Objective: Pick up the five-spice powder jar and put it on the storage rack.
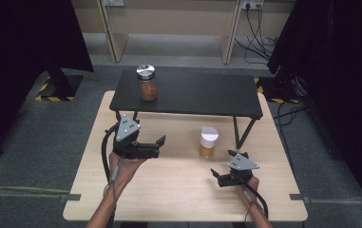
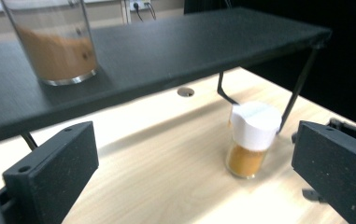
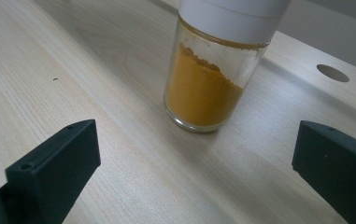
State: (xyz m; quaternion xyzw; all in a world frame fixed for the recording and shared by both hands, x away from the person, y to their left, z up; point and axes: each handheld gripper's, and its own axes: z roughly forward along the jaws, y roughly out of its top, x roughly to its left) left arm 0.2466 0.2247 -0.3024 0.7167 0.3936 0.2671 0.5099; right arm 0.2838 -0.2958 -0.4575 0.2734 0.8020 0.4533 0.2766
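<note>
No readable label or writing on either container. Small spice jar (image 1: 208,142) w/ white cap and orange-yellow powder stands upright on the wooden bench (image 1: 169,190), long axis vertical, cap up, just in front of the black shelf (image 1: 188,92). Bigger glass jar (image 1: 147,83) w/ metal lid and brown contents stands upright on the shelf's left end. Left gripper (image 1: 158,145): jaws wide open, aimed right toward spice jar, well apart from it. Right gripper (image 1: 222,166): jaws wide open, near the jar, not touching.
</note>
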